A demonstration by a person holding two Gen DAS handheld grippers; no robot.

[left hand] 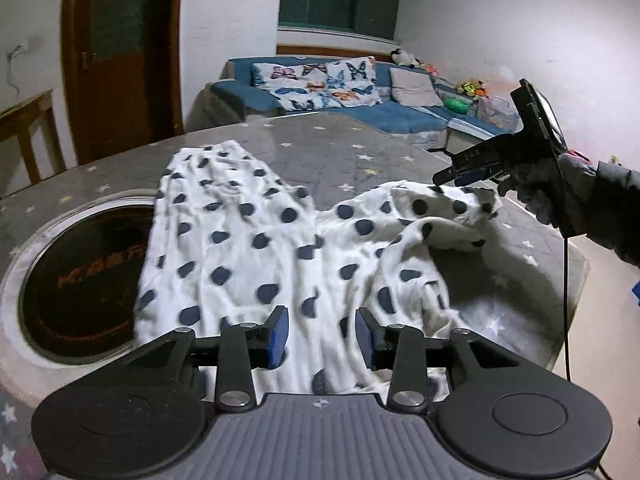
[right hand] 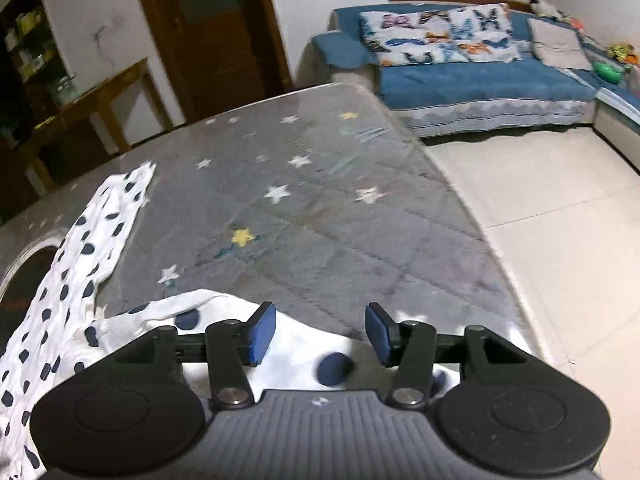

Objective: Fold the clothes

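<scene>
A white garment with dark blue polka dots (left hand: 256,240) lies spread on the grey star-patterned table (left hand: 340,156). My left gripper (left hand: 322,336) is open just above its near edge. My right gripper shows in the left wrist view (left hand: 460,178), held in a gloved hand over the garment's bunched right end (left hand: 444,212). In the right wrist view my right gripper (right hand: 320,334) is open, with the dotted cloth (right hand: 304,344) just under and between its pads. The rest of the garment (right hand: 72,264) stretches off to the left.
A round dark inset with a pale rim (left hand: 80,276) sits in the table at the left, partly under the garment. A blue sofa with butterfly cushions (right hand: 460,60) stands beyond the table. A wooden side table (right hand: 100,96) and a brown door (left hand: 116,52) are at the back left. Tiled floor (right hand: 540,220) lies right of the table edge.
</scene>
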